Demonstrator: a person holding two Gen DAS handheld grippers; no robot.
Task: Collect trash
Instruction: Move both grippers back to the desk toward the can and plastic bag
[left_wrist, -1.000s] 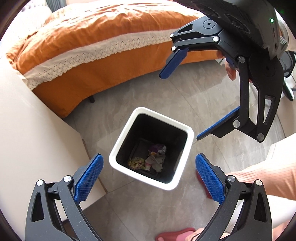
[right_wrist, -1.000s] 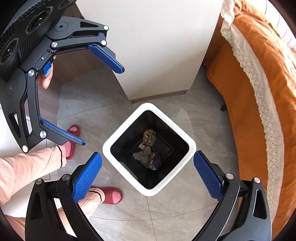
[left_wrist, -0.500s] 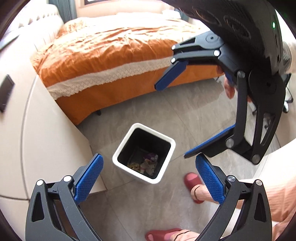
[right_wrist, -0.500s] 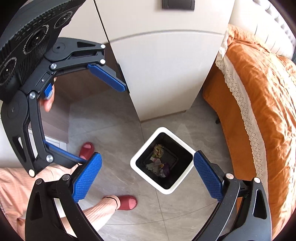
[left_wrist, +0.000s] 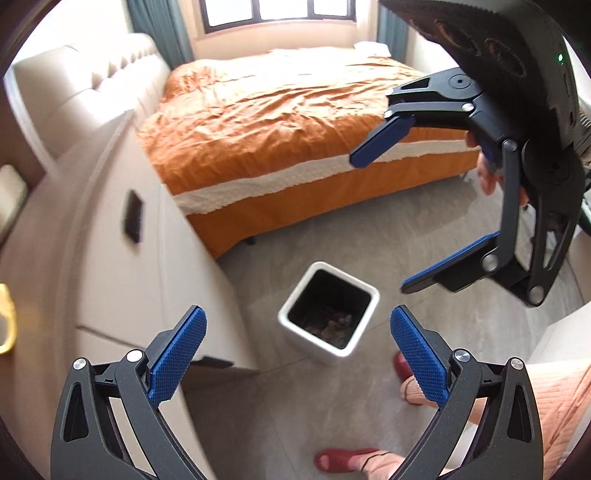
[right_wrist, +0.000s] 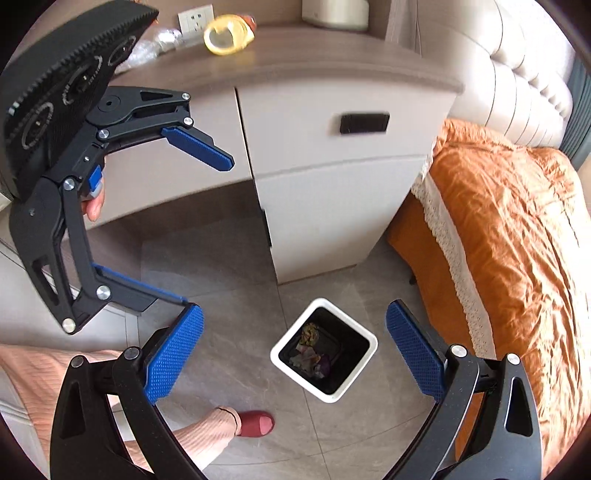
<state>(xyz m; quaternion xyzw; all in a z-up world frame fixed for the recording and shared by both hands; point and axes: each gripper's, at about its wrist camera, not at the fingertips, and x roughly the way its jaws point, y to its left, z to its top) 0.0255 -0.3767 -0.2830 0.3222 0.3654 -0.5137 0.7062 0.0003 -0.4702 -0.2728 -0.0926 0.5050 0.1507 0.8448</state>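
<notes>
A white square bin (left_wrist: 330, 311) with a black inside stands on the grey tiled floor, far below both grippers; crumpled trash (right_wrist: 312, 354) lies at its bottom. My left gripper (left_wrist: 295, 352) is open and holds nothing. My right gripper (right_wrist: 295, 350) is open and holds nothing too. Each shows in the other's view: the right gripper (left_wrist: 376, 218) at upper right, the left gripper (right_wrist: 207, 232) at upper left. On the desk top lie a yellow roll (right_wrist: 225, 35) and clear crumpled wrap (right_wrist: 151, 44).
A beige cabinet (right_wrist: 332, 192) with a dark handle (right_wrist: 364, 123) stands beside the bin. A bed (left_wrist: 295, 122) with an orange cover fills the far side. The person's legs and red slippers (right_wrist: 256, 422) are near the bin.
Both grippers have risen well away from the bin, which now looks much smaller. The desk top, the bed and the window have come into view. Both stay open.
</notes>
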